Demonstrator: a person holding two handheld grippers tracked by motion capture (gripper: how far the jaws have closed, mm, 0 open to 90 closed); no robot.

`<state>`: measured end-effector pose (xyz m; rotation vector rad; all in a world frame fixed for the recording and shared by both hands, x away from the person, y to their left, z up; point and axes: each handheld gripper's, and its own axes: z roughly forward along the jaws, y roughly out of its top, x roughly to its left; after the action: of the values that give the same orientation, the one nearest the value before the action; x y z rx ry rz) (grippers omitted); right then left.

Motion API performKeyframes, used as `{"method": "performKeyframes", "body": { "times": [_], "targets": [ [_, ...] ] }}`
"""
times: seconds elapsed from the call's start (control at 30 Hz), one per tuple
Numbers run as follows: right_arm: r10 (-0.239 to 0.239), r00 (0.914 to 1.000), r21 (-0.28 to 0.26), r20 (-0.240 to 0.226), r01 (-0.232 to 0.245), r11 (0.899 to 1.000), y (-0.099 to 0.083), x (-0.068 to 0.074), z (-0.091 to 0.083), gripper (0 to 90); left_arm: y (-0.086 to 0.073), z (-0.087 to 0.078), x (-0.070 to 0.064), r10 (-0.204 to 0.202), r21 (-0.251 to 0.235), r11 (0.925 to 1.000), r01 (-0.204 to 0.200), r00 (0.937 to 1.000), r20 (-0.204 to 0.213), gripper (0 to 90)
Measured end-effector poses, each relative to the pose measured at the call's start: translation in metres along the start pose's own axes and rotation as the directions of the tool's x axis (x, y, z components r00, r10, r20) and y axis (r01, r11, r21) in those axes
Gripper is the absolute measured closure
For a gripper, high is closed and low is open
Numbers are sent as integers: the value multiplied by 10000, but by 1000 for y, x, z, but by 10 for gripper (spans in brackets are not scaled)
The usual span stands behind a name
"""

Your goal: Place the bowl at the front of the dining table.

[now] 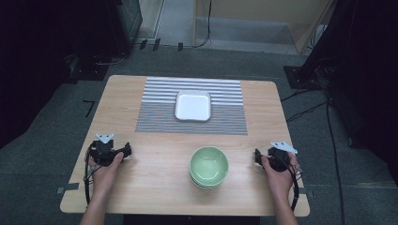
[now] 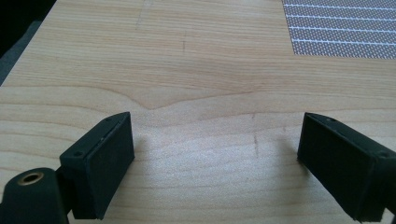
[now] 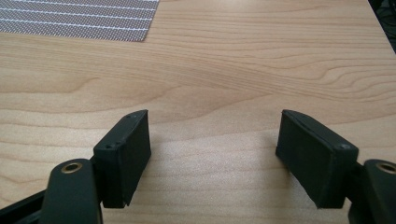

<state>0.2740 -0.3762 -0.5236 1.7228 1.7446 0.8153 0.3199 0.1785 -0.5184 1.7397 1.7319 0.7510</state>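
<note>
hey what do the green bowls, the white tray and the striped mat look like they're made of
Green bowls: probably glazed ceramic, going by the smooth, softly shiny surface; melamine is possible. Several are stacked.
White tray: smooth and square with rounded corners and a raised rim, likely ceramic or plastic; the look leaves it open.
Striped mat: woven, maybe vinyl or fabric, with a fine mesh texture in the left gripper view.

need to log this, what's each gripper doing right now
Left gripper: open, holding nothing.
Right gripper: open, holding nothing.

Table (image 1: 155,159) evenly lit from above, surroundings black — high view soft; gripper views sharper, with faint shadows beside the jaws.
</note>
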Motion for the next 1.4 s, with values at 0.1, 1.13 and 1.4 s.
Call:
{"method": "performKeyframes", "body": {
  "times": [0.1,1.13,1.4],
  "targets": [
    [-2,10000,0,1,2,10000,0,0,0,253,-1,-1,1,38,7,10000,-38,10000,38,105],
    [-8,10000,213,53,6,9998,5,1,7,128,20,-60,-79,1459,-1404,9839,-1109,9516,2704,142],
    [113,9998,199,181,-116,9997,5,3,7,133,29,-72,-96,1497,-1570,9821,-1037,9364,3175,142]
  ]
}}
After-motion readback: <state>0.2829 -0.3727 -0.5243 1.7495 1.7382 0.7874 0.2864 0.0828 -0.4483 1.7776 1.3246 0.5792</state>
